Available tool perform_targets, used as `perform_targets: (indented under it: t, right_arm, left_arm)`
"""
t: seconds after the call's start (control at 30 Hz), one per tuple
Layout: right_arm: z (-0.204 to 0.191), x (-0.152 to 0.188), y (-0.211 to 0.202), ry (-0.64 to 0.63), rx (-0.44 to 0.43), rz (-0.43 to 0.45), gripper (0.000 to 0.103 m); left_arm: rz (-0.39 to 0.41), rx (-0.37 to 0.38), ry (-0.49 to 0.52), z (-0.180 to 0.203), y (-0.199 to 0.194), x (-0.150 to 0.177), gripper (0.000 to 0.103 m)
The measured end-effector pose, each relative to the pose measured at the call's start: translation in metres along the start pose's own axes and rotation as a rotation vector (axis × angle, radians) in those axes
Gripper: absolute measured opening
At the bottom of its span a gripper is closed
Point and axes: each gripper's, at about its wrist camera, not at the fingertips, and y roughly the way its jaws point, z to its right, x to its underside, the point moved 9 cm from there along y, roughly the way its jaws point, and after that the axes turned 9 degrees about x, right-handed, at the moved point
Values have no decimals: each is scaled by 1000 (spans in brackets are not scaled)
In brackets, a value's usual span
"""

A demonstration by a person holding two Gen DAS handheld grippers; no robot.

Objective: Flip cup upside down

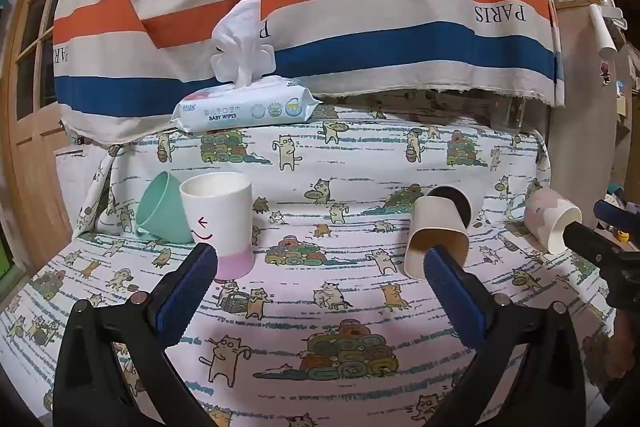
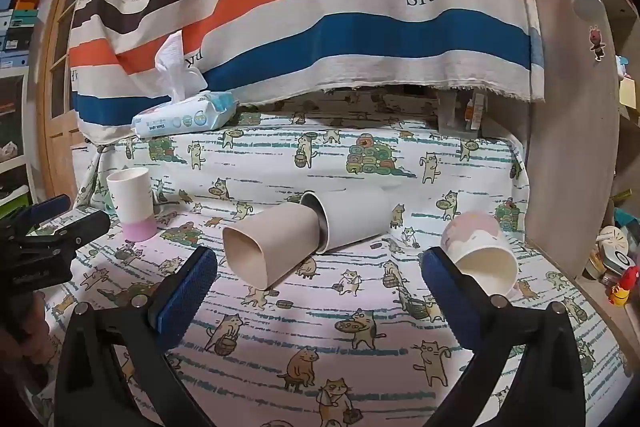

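A white cup with a pink base and a smiley face (image 1: 218,221) stands upright at the left of the table; it also shows in the right wrist view (image 2: 132,203). A mint green cup (image 1: 162,209) leans tilted behind it. A beige cup (image 2: 266,247) lies on its side, nested in a white cup (image 2: 352,219); the pair shows in the left wrist view (image 1: 438,231). A pink-patterned cup (image 2: 482,253) lies on its side at the right. My left gripper (image 1: 320,263) is open and empty. My right gripper (image 2: 320,263) is open and empty, between the beige cup and the pink-patterned cup.
A pack of baby wipes (image 1: 244,107) lies at the back left of the cat-print tablecloth (image 1: 320,307). A striped cloth (image 1: 320,7) hangs behind. A wooden door (image 1: 28,107) is at the left; a cluttered shelf (image 2: 612,267) is at the right.
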Motion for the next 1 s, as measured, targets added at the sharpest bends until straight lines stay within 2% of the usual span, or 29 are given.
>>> perform_targets:
  t: [0.77, 1.0]
  right_arm:
    - [2, 0, 0, 2, 8, 3, 103]
    - [1, 0, 0, 1, 8, 3, 103]
  left_arm:
    - [-1, -22, 4, -2, -2, 2, 103]
    - [-4, -1, 14, 0, -2, 2, 103]
